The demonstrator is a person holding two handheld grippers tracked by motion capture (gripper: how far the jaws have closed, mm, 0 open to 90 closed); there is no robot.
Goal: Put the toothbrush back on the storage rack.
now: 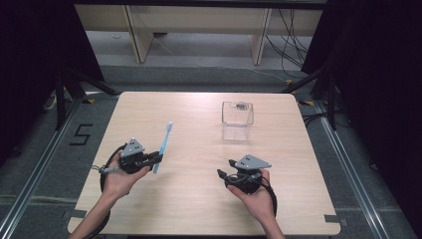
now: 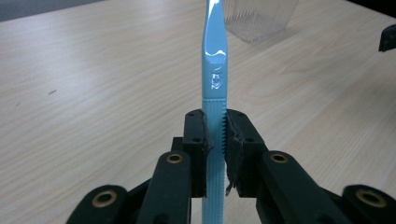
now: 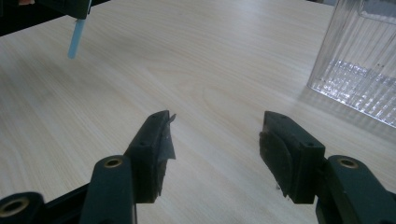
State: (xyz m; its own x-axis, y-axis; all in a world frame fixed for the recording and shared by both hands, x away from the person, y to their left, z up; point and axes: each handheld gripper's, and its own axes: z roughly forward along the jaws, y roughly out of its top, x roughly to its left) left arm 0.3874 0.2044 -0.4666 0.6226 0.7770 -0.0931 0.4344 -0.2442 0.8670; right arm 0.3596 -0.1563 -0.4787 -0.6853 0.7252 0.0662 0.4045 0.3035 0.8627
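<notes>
Right now the left gripper (image 1: 158,158) is pinching a light blue toothbrush (image 1: 163,145) low on its ribbed handle, jaws pressed tight on either side in the left gripper view (image 2: 215,135). Brush sits over the table's left half, nearer the front edge than the back, head end pointing toward the far edge; whether its tail touches the wood I cannot tell. Right gripper (image 1: 222,175) hangs over the front right part of the table (image 1: 199,209), jaws spread wide with nothing between them (image 3: 215,140).

A clear ribbed cup (image 1: 237,113) stands upright toward the back right, well apart from both grippers. It looks the likely place for the brush, though that is my guess.

Risks from here:
- Grip is near the handle's tail, so most of the brush sticks out past the jaws. A quick swing could make it pivot or slide in the pads and tilt off line.
- The cup looks light and its mouth is not wide. A brush coming in at a slant could catch the rim and tip or shove it toward the back edge.
- Let go too high and the brush could bounce off the rim onto the table.
- The right gripper is free and could steady the cup, but closing hard on thin clear walls could skid it away.
</notes>
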